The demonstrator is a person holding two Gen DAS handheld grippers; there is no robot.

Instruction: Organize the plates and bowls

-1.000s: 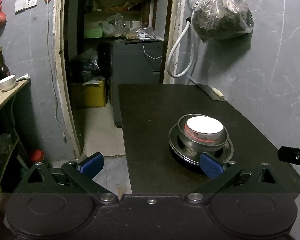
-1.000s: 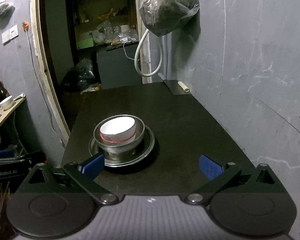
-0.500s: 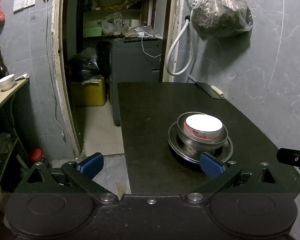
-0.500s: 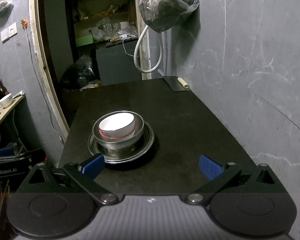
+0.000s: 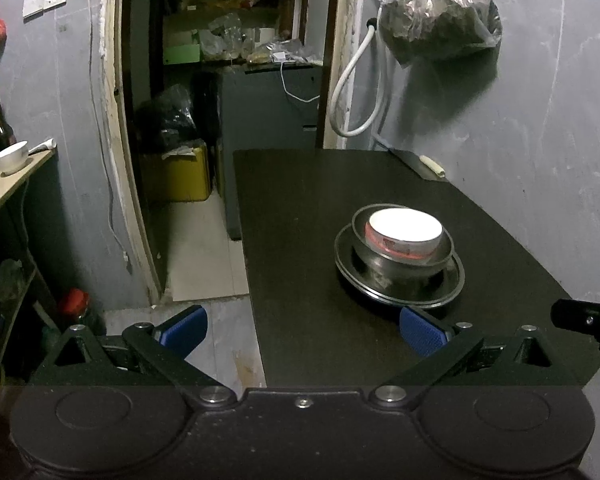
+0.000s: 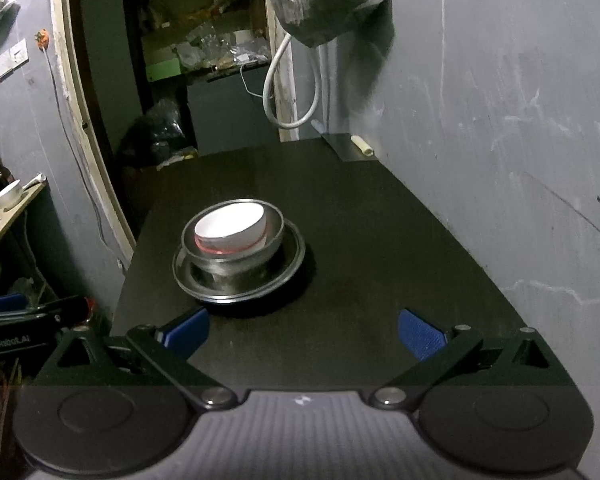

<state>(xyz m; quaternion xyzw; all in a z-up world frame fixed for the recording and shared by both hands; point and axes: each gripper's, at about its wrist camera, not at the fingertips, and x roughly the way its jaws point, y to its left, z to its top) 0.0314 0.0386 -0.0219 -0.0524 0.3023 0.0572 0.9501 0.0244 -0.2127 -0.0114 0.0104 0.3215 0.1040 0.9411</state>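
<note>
A white bowl [image 5: 404, 234] with a red band sits nested inside a steel bowl [image 5: 440, 250], which in turn rests on a steel plate [image 5: 400, 294], the three forming one stack on a black table [image 5: 300, 240]. The stack stands on the table's near half, closer to the left edge than to the wall side in the right wrist view, well clear of every edge.

The left gripper [image 5: 302, 328] hangs at the table's near-left corner with its jaws spread wide and nothing between them; its left pad is out over the tiled floor [image 5: 204, 248], its right pad just short of the plate's rim. The right gripper [image 6: 302, 334] hovers over the near edge, jaws likewise spread wide and empty, the stack ahead of its left pad and not touching it.

At the far right corner of the table a cleaver [image 6: 350, 146] with a pale handle lies against the grey wall [image 6: 500, 120]. A plastic bag [image 5: 440, 20] hangs on that wall above a looped white hose [image 5: 356, 92]. On a shelf [image 5: 8, 192] to the left stands another white bowl beside a dark bottle [image 5: 0, 128].
</note>
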